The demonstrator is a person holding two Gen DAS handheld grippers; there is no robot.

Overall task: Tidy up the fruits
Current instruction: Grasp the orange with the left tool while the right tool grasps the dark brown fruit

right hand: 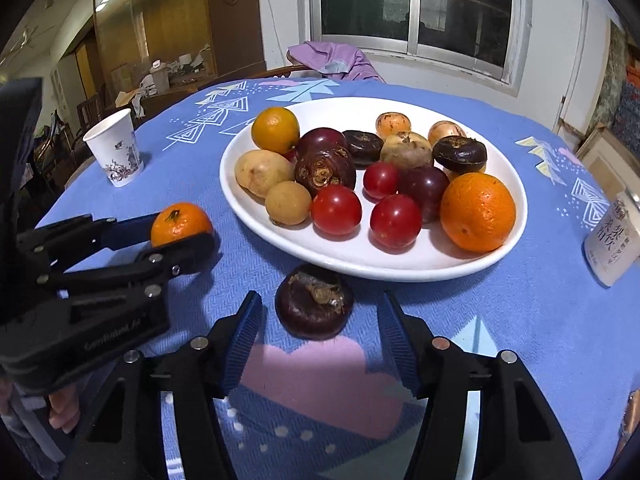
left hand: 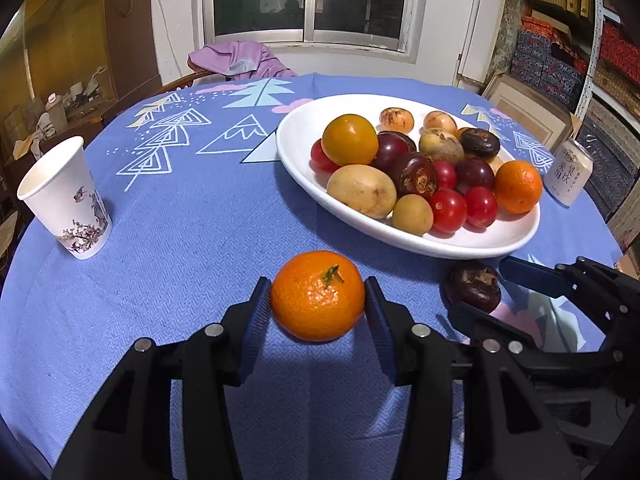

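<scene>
Blue ribbed pads of the left gripper [left hand: 318,308] press on both sides of a small orange mandarin [left hand: 318,295], so it is clamped on that fruit just above the blue tablecloth [left hand: 192,240]. Its black fingers tilt down toward the table, and in the right wrist view a bit of the person's hand [right hand: 64,410] shows beneath its body at the near left.

To its right, the right gripper [right hand: 320,322] also tilts downward, jaws apart, with a dark brown water chestnut [right hand: 315,301] lying on the cloth between them; clear gaps show on both sides, so the pads do not touch it. The chestnut sits just in front of the near rim of a white oval plate [right hand: 400,268].

The plate holds a mixed heap: a large orange [right hand: 477,211] at the near right, red cherry tomatoes [right hand: 336,210] along the near side, a pale potato [right hand: 262,172] and a smaller tan round fruit at the left, a yellow-orange citrus [right hand: 275,130] at the far left, dark purple plums and more water chestnuts in the middle.

A white paper cup [right hand: 116,148] with a floral print stands upright at the far left, well apart from the plate. A white drink can [right hand: 610,240] stands at the right edge of the table.
</scene>
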